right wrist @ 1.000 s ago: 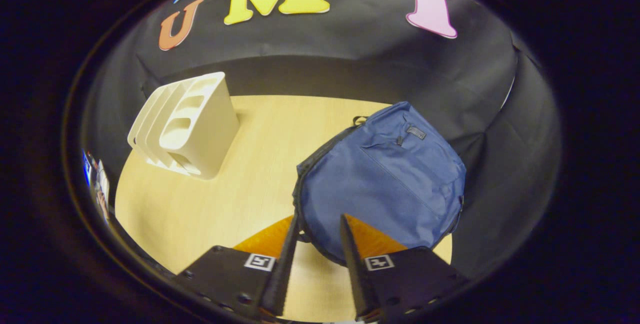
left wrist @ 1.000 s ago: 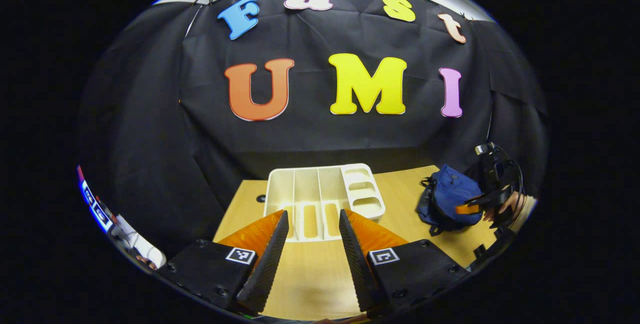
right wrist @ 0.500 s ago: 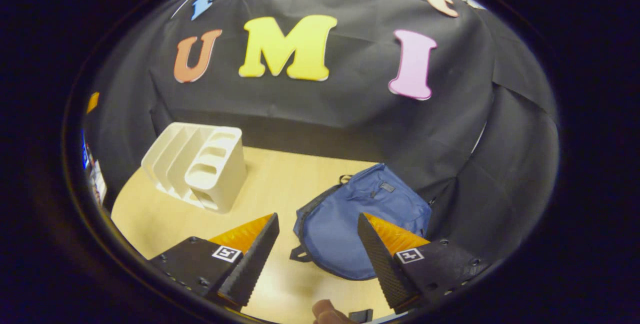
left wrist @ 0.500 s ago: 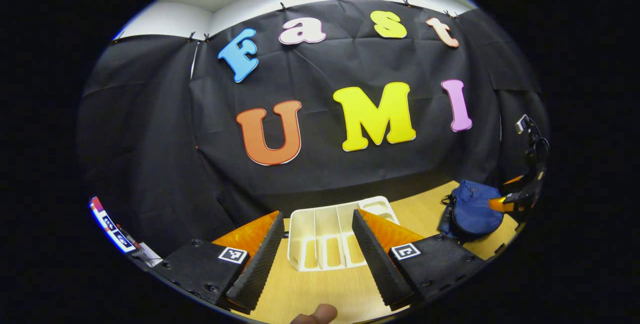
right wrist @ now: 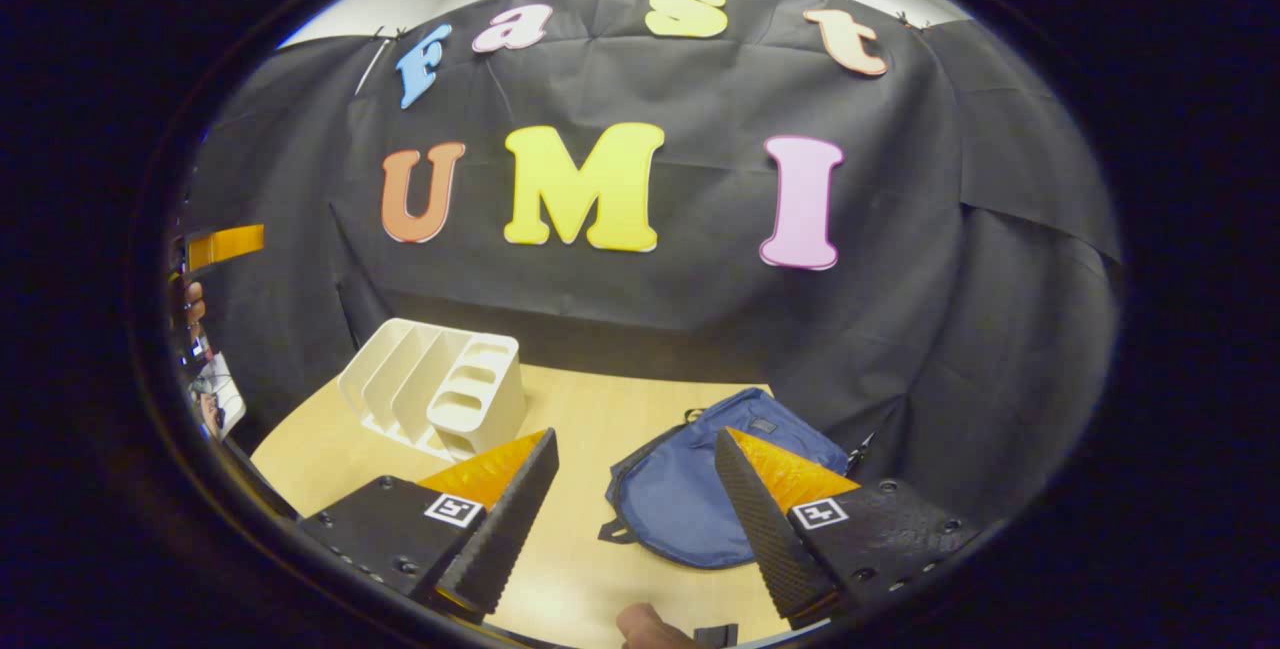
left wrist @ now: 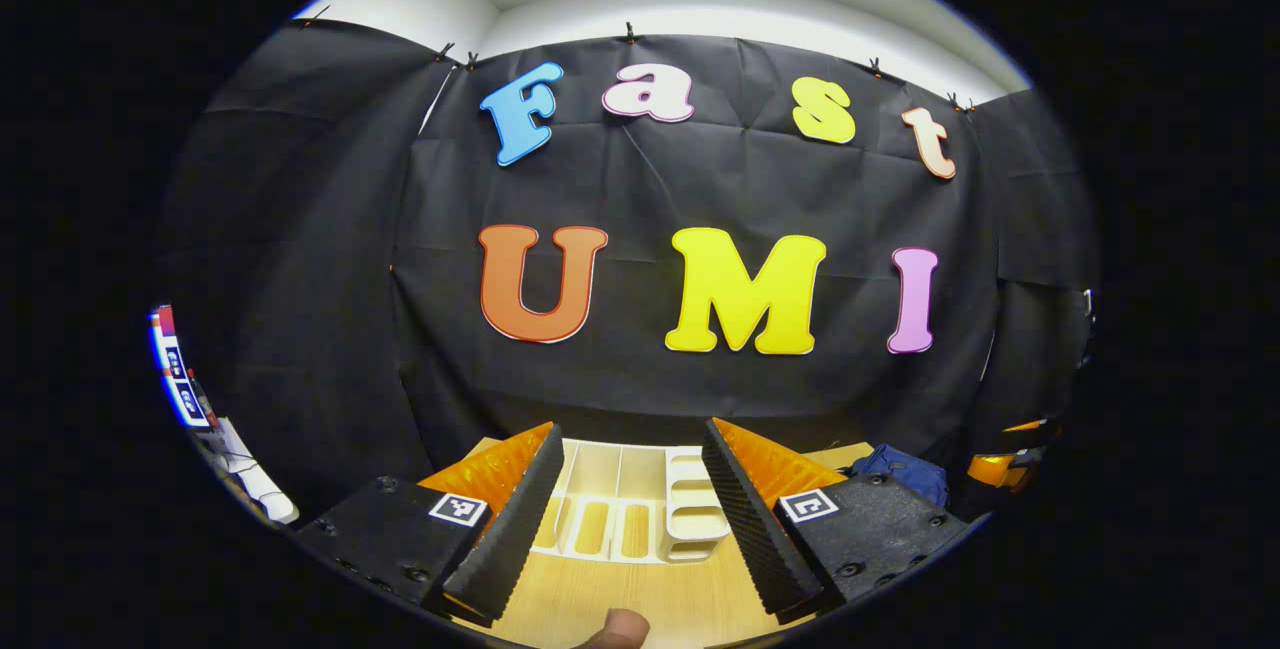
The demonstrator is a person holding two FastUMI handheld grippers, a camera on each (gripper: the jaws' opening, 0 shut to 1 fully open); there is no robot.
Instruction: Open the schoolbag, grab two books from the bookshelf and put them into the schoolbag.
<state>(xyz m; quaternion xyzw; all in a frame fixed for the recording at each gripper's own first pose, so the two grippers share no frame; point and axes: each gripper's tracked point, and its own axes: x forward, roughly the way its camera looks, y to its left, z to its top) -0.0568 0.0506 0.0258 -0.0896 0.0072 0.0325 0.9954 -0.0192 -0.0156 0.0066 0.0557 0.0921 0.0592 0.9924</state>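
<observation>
In the left gripper view, the left gripper [left wrist: 628,514] is seen at the bottom of the frame with its fingers spread wide apart and nothing held between them. The white bookshelf [left wrist: 625,519] is framed in the gap between the two fingers, standing farther back on the wooden table [left wrist: 650,599] and not touched by either finger. Its slots are seen to be without books. The blue schoolbag [left wrist: 900,469] is glimpsed at the lower right of the frame, just beyond the right-hand finger, and part of the other gripper [left wrist: 1000,464] is seen at the right edge beside it. A fingertip [left wrist: 615,627] of the person is visible at the bottom centre.

In the right gripper view, the right gripper [right wrist: 632,514] is likewise held with its fingers parted and nothing gripped. The schoolbag [right wrist: 690,499] is laid flat on the table [right wrist: 580,419] in the lower centre of the frame, mostly within the gap between the fingers and partly hidden behind the right-hand finger; no contact with it is seen. Whether its zip is open cannot be told. The bookshelf [right wrist: 440,389] is placed at the lower left, above the left-hand finger and well apart from the bag. A fingertip [right wrist: 645,624] is seen at the bottom edge.
</observation>
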